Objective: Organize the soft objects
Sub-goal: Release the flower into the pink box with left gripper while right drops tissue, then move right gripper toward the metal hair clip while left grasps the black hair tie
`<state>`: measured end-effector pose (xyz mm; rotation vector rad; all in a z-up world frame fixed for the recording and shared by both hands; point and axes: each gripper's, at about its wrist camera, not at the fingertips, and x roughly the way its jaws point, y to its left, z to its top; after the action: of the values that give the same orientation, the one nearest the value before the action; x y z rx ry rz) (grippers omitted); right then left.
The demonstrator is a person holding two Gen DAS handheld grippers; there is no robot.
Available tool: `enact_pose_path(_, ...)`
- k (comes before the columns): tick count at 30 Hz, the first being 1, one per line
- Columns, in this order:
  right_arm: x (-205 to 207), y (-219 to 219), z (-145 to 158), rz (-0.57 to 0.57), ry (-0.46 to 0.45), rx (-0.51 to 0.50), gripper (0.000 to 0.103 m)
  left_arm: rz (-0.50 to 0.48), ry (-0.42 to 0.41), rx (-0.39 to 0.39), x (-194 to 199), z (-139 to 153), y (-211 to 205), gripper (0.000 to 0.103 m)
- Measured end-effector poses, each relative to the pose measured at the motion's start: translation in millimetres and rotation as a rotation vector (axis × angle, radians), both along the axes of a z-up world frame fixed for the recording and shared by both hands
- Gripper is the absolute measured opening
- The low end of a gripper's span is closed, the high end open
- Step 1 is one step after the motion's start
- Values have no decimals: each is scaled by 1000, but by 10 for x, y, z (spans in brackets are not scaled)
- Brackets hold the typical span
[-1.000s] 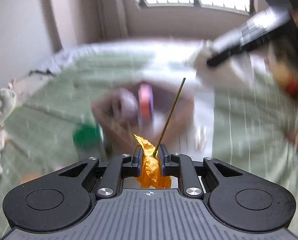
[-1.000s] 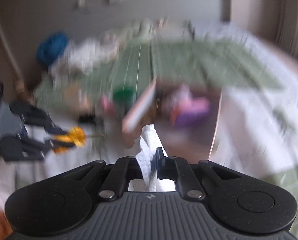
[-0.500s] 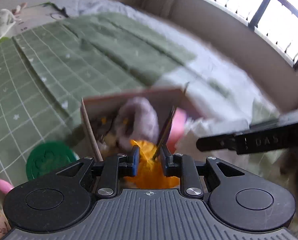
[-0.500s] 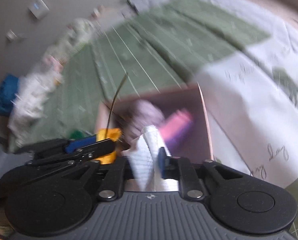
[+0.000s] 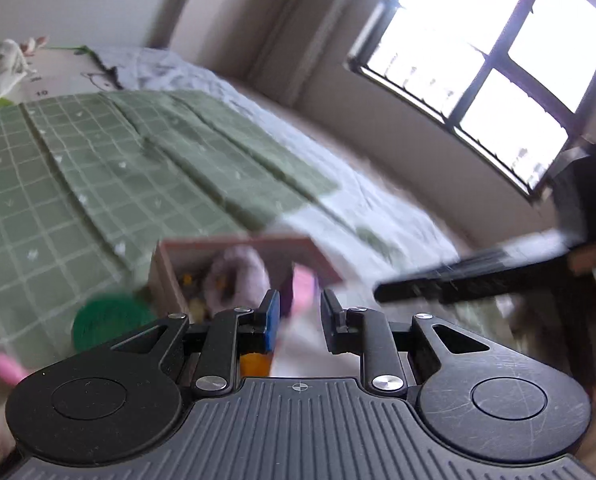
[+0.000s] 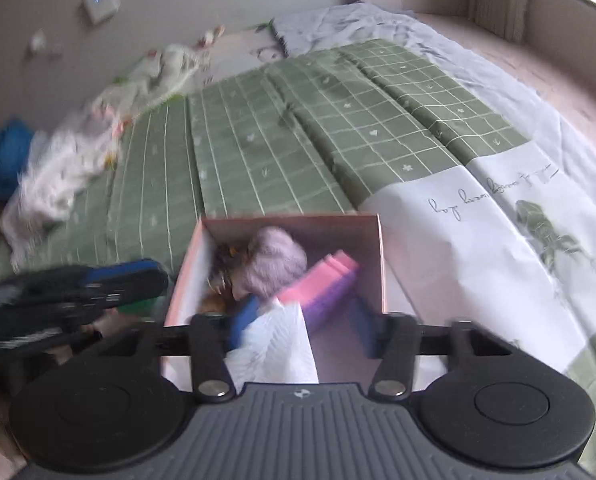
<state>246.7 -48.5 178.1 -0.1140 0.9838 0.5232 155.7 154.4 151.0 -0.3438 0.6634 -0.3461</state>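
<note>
White tissue [image 6: 275,340] sits loose between wide-open right gripper [image 6: 302,326], over pink box [image 6: 372,224]. Left gripper [image 5: 295,320] open too, holding nothing. Drop step. Next: lift away, find another soft thing.

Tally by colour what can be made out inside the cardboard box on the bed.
Lilac: 1, fluffy ball
Pink: 1, pad
Purple: 1, pad
White: 1, tissue, at the near edge of the box
Orange-brown: 1, blurred clump
Total: 5
</note>
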Motion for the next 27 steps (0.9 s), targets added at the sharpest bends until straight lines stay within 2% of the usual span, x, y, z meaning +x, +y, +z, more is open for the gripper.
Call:
enact_pose_path(1,-29,28,-23,18,10,-22,26,-8,13,15,-126,-45,5,25)
enact_pose_path(2,-50,79,-94,25,28,-53,20,-14,37,35,-223,-112,20,25)
enact_pose_path(4,-36,184,-244,30,82,-84,20,-16,92,73,-415,-250,55,25)
enact_pose_path(6,70,325,-479,29,191,-90,20,-9,140,88,-645,-386,92,25)
enact_pose_path(8,186,488,-732,17,304,-104,20,-7,159,63,-822,-474,151,25)
enact_pose_path(10,233,658,-916,8,362,-116,20,7,156,26,-967,-551,212,25)
enact_pose_path(11,251,759,-968,12,362,-125,19,13,149,9,-1007,-584,247,25)
enact_pose_path(13,284,932,-974,21,303,-146,19,28,131,-19,-1062,-669,304,25)
enact_pose_path(15,355,1062,-906,10,237,-157,19,47,125,-17,-1086,-735,336,25)
enact_pose_path(17,457,1091,-796,-25,222,-131,20,42,128,-11,-1063,-783,365,25)
enact_pose_path(18,507,1073,-741,-37,246,-107,23,41,130,-14,-1060,-795,383,25)
enact_pose_path(19,549,1042,-679,-42,280,-73,36,45,130,-19,-1064,-810,399,25)
enact_pose_path(20,572,989,-596,-52,307,-38,55,52,131,-23,-1091,-816,419,25)
enact_pose_path(22,568,922,-434,-68,299,-10,70,64,128,-19,-1071,-805,420,25)
enact_pose_path(24,519,872,-292,-70,267,-22,70,66,125,-18,-1078,-786,420,25)
enact_pose_path(27,410,805,-14,-73,170,-60,70,61,121,-8,-1097,-789,403,25)
